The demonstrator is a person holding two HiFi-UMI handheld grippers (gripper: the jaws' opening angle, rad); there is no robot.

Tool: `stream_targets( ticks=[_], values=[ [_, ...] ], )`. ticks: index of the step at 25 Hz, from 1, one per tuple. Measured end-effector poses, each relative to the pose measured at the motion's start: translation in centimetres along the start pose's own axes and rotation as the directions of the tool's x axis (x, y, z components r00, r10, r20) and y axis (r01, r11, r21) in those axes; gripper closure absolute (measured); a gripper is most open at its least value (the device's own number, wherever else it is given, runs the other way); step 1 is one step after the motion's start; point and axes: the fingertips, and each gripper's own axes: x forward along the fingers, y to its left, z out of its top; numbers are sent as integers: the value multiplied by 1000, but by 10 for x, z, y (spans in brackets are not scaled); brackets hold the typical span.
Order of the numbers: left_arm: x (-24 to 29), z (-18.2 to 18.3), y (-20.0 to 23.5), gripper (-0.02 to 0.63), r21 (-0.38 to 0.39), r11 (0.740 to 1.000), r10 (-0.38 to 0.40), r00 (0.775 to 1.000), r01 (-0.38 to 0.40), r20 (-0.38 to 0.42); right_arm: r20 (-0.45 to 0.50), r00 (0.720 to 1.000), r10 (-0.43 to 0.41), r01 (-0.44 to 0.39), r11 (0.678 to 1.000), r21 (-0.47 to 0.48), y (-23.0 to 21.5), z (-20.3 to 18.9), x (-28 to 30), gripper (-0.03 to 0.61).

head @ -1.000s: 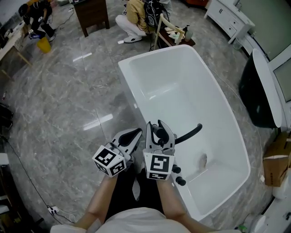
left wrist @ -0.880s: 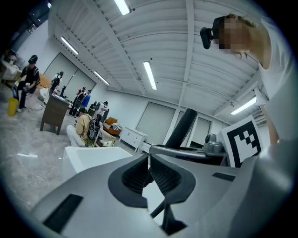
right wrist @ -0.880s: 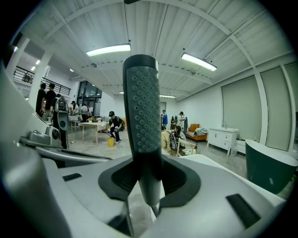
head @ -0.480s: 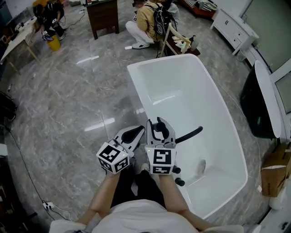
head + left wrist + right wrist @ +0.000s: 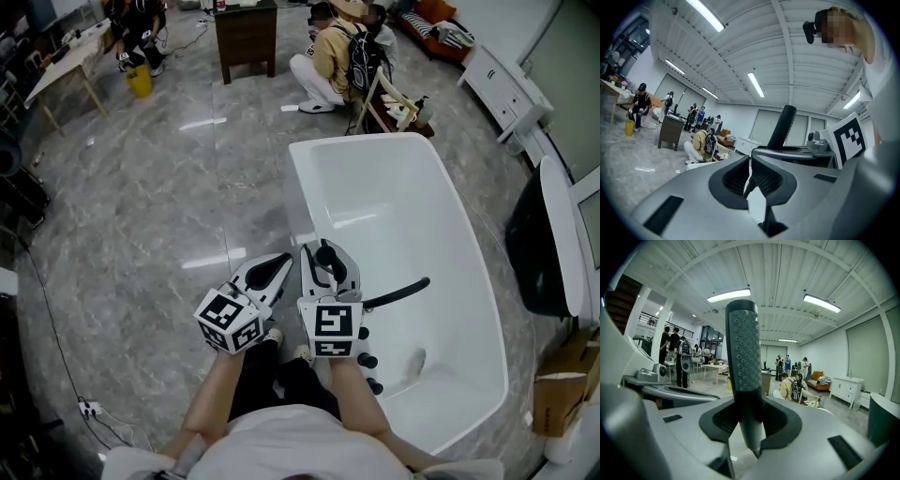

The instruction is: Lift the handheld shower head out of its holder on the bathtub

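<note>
Shower head (image 5: 401, 292), long and black, sits tight between the jaws of the right gripper (image 5: 328, 265). Its face with many small dots shows in the right gripper view. It sticks out sideways over the inside of the white bathtub (image 5: 394, 187). Black knobs (image 5: 368, 360) sit on the tub's near rim, close to the right gripper. The left gripper (image 5: 270, 274) is just beside the right one, over the grey floor (image 5: 141, 216). Its jaws are closed together with nothing in them.
</note>
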Motion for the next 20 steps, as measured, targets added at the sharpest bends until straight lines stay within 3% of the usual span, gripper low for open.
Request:
stream_targets(
  ticks=[13,20],
  values=[
    [-23,26,21,594,13,999,51,998,-52,21,24,994,106,-105,993,-53,27,35,16,448],
    [-41,35,39,594,7,992,122,991,-123,46,38,984,175,-171,982,-81,50,47,25,448]
  ],
)
